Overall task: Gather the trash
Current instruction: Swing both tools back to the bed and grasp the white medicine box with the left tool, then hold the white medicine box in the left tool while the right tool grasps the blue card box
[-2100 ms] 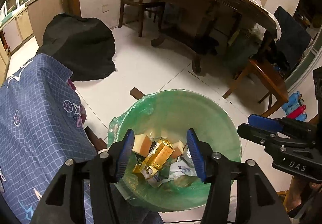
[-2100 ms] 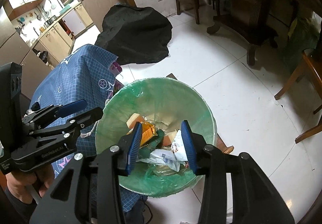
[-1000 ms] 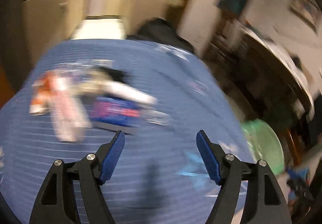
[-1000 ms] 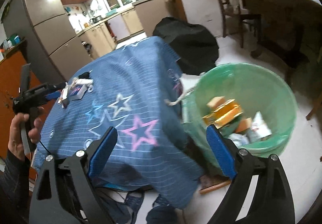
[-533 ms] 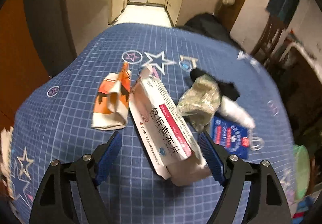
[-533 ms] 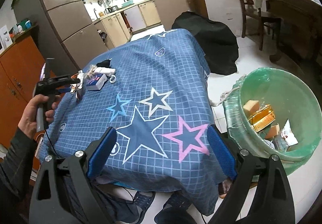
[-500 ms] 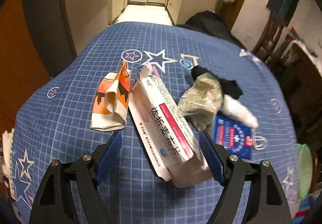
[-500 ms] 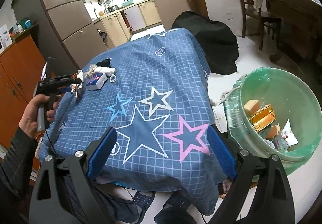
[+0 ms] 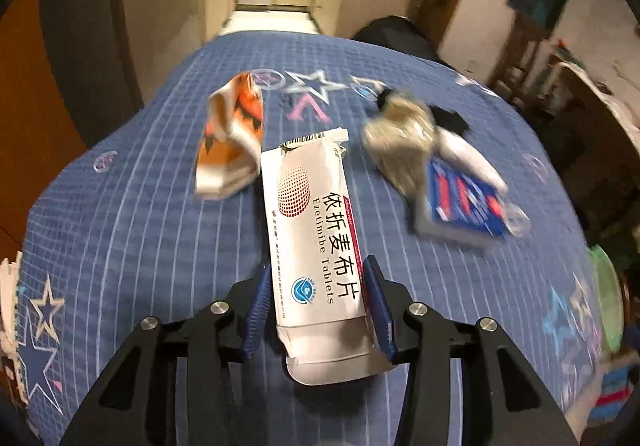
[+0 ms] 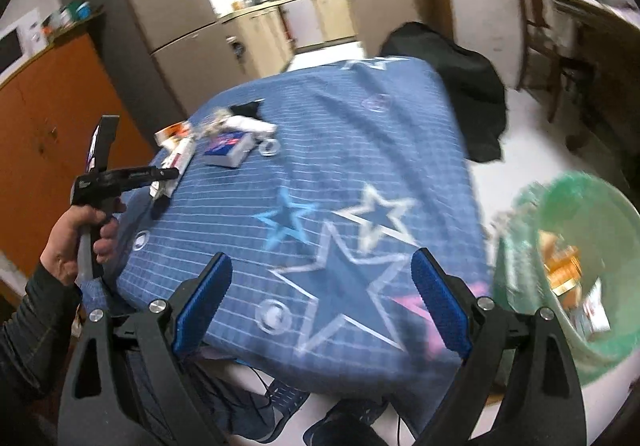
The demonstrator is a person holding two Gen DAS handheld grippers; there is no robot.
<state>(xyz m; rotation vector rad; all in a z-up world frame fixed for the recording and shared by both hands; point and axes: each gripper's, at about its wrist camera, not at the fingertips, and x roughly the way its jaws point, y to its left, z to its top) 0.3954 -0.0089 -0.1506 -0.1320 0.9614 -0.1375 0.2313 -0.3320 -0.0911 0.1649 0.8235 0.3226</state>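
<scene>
Left gripper (image 9: pixel 318 310) has its blue pads pinching the near end of the white tablet box (image 9: pixel 316 242), which lies on the blue star tablecloth (image 9: pixel 140 230). Right gripper (image 10: pixel 320 306) is spread wide, holding nothing. Off the table's far side, the green-lined trash bin (image 10: pixel 520 213) holds orange and white packaging.

The worktop (image 9: pixel 120 246) wears a blue grid cloth printed with stars. On it, around the centre of the left wrist view, lie a white tablet box (image 9: pixel 314 242), an orange-and-white carton (image 9: pixel 230 143) at 11 o'clock, a crumpled clear wrapper (image 9: pixel 400 143) at 1 o'clock and a blue box (image 9: pixel 464 201) at 3 o'clock.
</scene>
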